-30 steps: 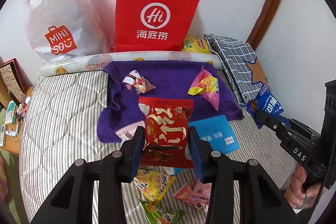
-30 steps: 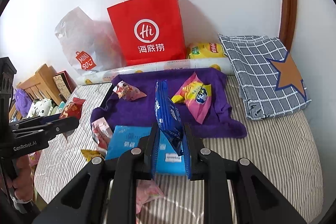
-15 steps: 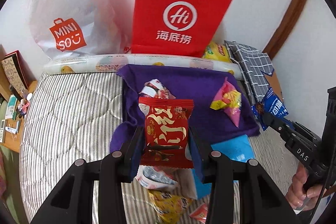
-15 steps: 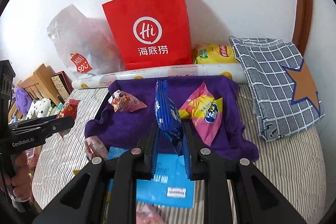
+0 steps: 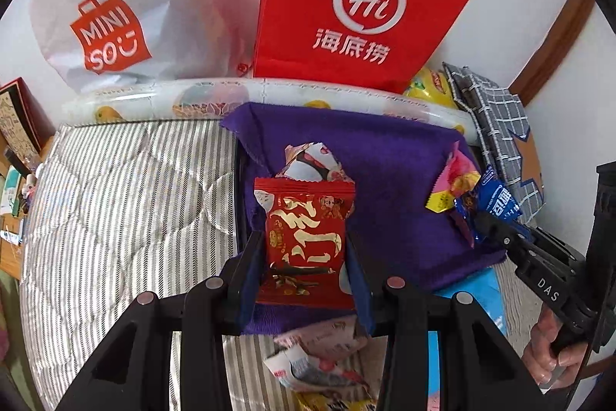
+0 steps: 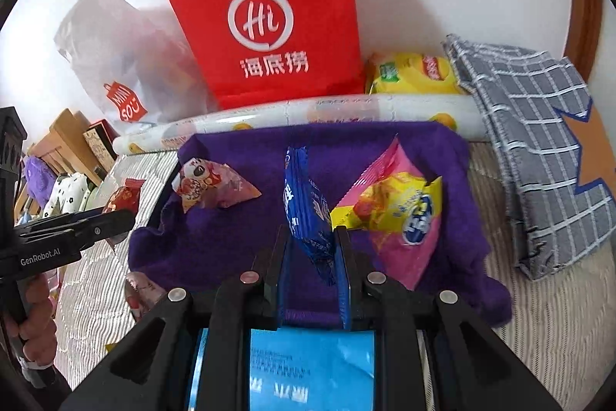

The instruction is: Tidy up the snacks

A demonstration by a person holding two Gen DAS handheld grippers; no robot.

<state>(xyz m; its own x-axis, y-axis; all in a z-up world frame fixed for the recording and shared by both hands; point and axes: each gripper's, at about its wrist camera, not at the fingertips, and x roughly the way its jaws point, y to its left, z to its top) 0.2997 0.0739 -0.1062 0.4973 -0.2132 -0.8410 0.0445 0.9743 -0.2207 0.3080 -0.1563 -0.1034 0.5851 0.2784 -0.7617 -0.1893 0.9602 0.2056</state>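
My left gripper (image 5: 306, 257) is shut on a red snack packet (image 5: 306, 237) and holds it over the near edge of a purple towel (image 5: 389, 156). My right gripper (image 6: 310, 251) is shut on a blue snack packet (image 6: 304, 203), held edge-on above the towel (image 6: 238, 241). A pink and white packet (image 6: 210, 185) lies on the towel's left part, a pink and yellow packet (image 6: 396, 210) on its right. The right gripper and its blue packet (image 5: 496, 199) show at the right of the left wrist view.
A red paper bag (image 6: 265, 22) and a white plastic bag (image 5: 111, 10) stand against the wall behind a rolled mat (image 6: 308, 118). A yellow chip bag (image 6: 412, 74) and a folded checked cloth (image 6: 539, 141) lie at right. A light blue pack (image 6: 312, 368) and loose packets (image 5: 315, 357) lie on the striped mattress.
Both grippers have moved forward toward the towel and bags, each still holding its packet. The towel and the red bag loom larger in both views.
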